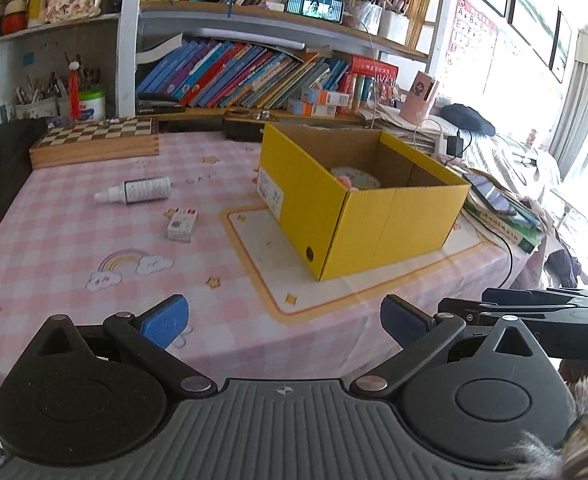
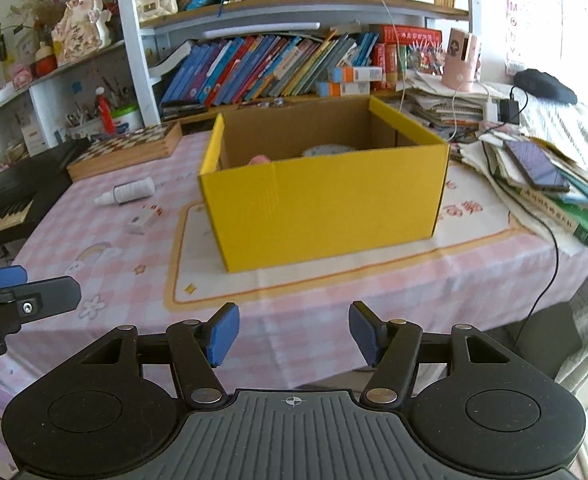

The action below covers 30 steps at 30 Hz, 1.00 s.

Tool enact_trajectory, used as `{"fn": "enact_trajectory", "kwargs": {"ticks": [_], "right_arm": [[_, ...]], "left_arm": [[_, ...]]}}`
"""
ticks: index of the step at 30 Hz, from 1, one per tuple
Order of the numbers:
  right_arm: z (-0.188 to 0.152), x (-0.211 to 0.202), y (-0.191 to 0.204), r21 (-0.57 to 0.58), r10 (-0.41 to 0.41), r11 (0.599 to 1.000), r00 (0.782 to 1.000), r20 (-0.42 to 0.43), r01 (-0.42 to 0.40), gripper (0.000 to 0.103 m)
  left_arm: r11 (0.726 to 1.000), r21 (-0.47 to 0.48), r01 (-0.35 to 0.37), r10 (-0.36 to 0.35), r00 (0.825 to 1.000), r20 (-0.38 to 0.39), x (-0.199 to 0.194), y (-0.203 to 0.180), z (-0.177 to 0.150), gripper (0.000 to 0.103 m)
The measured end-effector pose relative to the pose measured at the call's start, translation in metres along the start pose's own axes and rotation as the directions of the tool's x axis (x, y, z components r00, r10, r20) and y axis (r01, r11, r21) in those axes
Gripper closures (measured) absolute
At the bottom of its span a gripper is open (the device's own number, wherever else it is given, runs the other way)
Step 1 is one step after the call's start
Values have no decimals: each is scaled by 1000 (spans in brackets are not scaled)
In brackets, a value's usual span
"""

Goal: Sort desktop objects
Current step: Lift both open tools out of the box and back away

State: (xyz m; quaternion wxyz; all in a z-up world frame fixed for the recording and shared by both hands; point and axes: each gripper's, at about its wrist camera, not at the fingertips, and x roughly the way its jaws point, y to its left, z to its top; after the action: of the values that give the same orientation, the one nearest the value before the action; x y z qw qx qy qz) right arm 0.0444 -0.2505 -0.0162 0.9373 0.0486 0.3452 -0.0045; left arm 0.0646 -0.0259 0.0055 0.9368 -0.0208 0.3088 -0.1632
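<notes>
Left wrist view: the left gripper (image 1: 284,320) hangs over the near edge of the table (image 1: 54,240), jaws spread wide, nothing in them. The yellow box (image 1: 374,224) is the landmark here. A white bottle (image 1: 134,192) lies on its side well left of the box, and a small carton (image 1: 181,225) sits nearer, also left of it. Something round and pale rests inside the box.

Right wrist view: the right gripper (image 2: 294,334) sits in front of the box (image 2: 326,208), jaws partly apart and empty. Bottle (image 2: 128,192) and carton (image 2: 144,218) are left of the box.
</notes>
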Motion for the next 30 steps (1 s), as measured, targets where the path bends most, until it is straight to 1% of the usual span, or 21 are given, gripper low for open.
{"fn": "enact_trajectory", "kwargs": {"ticks": [6, 12, 20, 30], "right_arm": [[-10, -3, 19, -7, 13, 1000, 1000, -21, -13, 41], [-16, -3, 41, -40, 39, 998, 999, -33, -40, 41], [-18, -2, 70, -97, 68, 993, 997, -38, -72, 38], [-15, 0, 98, -134, 99, 986, 995, -29, -102, 38]], "left_arm": [[1000, -2, 2, -3, 1000, -18, -10, 12, -11, 0], [1000, -21, -14, 14, 1000, -20, -21, 29, -18, 0], [997, -63, -49, 48, 999, -9, -33, 54, -24, 0], [992, -90, -85, 87, 996, 15, -48, 77, -28, 0]]}}
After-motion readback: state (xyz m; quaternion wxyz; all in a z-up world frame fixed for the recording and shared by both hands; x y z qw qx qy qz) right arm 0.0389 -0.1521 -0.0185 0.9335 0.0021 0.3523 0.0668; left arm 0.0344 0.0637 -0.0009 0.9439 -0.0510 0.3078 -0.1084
